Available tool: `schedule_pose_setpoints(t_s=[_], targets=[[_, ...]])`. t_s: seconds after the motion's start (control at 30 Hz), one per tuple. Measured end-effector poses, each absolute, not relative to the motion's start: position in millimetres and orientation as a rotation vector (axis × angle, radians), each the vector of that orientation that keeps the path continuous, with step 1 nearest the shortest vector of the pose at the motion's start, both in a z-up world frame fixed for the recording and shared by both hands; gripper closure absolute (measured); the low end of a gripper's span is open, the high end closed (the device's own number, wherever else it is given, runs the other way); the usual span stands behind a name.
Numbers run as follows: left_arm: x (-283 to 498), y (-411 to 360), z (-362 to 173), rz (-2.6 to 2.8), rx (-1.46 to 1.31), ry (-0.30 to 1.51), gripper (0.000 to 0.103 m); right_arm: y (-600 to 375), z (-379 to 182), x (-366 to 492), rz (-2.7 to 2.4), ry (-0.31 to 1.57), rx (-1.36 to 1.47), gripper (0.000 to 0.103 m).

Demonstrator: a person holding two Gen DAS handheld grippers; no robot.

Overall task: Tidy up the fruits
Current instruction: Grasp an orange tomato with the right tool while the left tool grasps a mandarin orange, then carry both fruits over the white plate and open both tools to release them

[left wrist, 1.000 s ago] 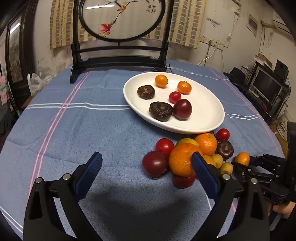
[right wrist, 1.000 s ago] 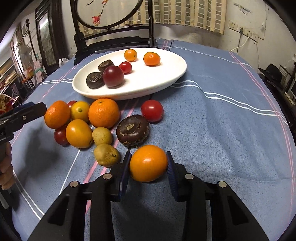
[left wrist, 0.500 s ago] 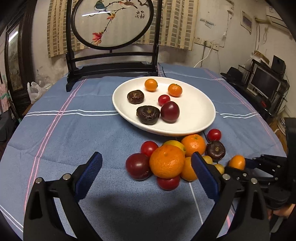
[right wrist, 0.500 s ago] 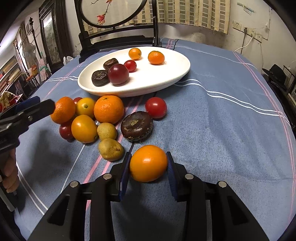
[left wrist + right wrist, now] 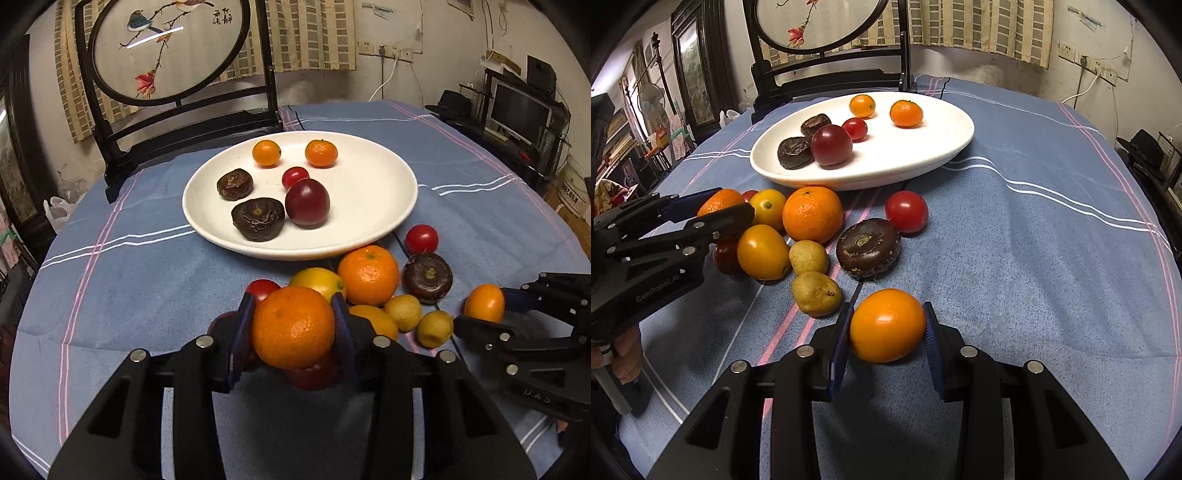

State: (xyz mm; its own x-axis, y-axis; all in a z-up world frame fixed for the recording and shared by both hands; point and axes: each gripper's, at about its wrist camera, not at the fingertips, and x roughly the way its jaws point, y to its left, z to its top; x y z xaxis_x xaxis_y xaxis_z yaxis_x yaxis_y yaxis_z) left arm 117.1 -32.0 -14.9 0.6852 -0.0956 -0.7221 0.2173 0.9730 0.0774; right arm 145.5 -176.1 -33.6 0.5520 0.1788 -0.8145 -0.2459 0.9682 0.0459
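Note:
A white oval plate on the blue cloth holds several fruits: small oranges, a cherry tomato, a plum and dark brown ones. Loose fruits lie in a pile in front of it. My left gripper is shut on a large orange mandarin at the pile's near left; it also shows in the right wrist view. My right gripper is shut on a smooth orange fruit just over the cloth, right of the pile; it shows in the left wrist view.
In the pile are another mandarin, a dark brown fruit, a red tomato, two yellow-green fruits and a yellow-orange one. A black framed round screen stands behind the plate.
My left gripper moved forward and closed on the mandarin; earlier it was wide open. My right gripper kept hold of the orange fruit and barely moved.

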Motion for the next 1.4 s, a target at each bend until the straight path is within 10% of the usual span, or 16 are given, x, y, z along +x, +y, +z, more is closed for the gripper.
schedule_pose_setpoints(t_s=[1.17,1.4], targets=[[253,-1,11,-0.14,0.003,0.874,0.06,-134,3,263,0.27,0.863,-0.103,0.065],[241,2,23,-0.138,-0.008,0.789,0.027,-141,1,255,0.272,0.839,-0.072,0.048]])
